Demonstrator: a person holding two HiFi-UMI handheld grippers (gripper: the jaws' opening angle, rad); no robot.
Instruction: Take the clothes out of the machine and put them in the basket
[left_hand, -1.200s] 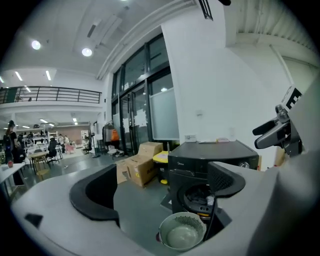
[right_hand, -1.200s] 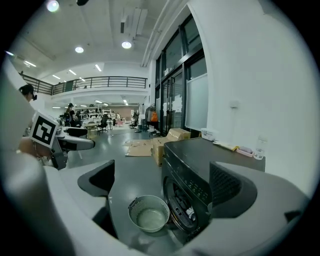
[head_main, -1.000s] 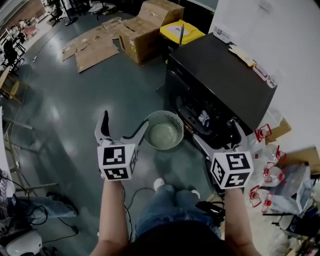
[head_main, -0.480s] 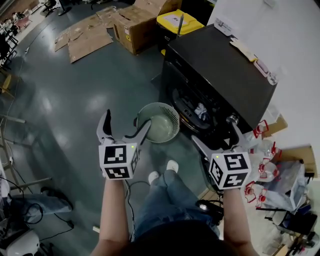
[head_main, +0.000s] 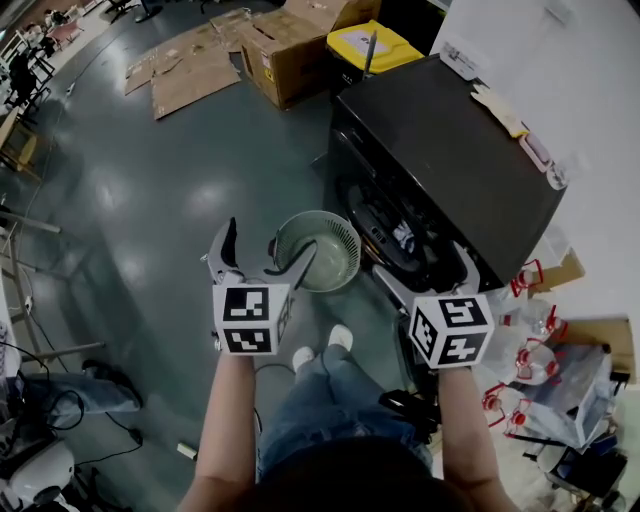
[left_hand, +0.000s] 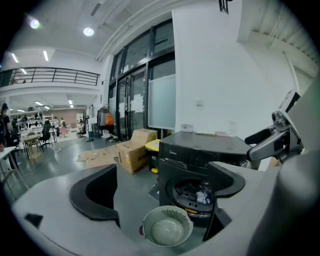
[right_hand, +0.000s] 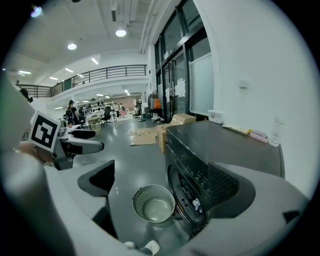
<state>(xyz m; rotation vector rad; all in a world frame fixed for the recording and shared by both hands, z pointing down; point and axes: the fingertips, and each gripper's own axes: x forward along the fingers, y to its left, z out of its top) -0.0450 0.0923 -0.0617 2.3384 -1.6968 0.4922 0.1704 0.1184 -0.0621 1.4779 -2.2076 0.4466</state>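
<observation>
Clothes sit in machine drum, right of empty basket just beside it, left gripper and right gripper both spread wide holding nothing, nearer; risk: shallow pinch lets garment slip onto floor beside basket.

A brown cardboard box stands on the grey floor. Flattened cardboard sheets lie to its left, and a yellow-lidded bin stands just beside it on the right. My white shoes and jeans show below me. To my right, red-and-white containers lie jumbled among clear plastic near the white wall. Far off I see a railed balcony and tall glass doors
</observation>
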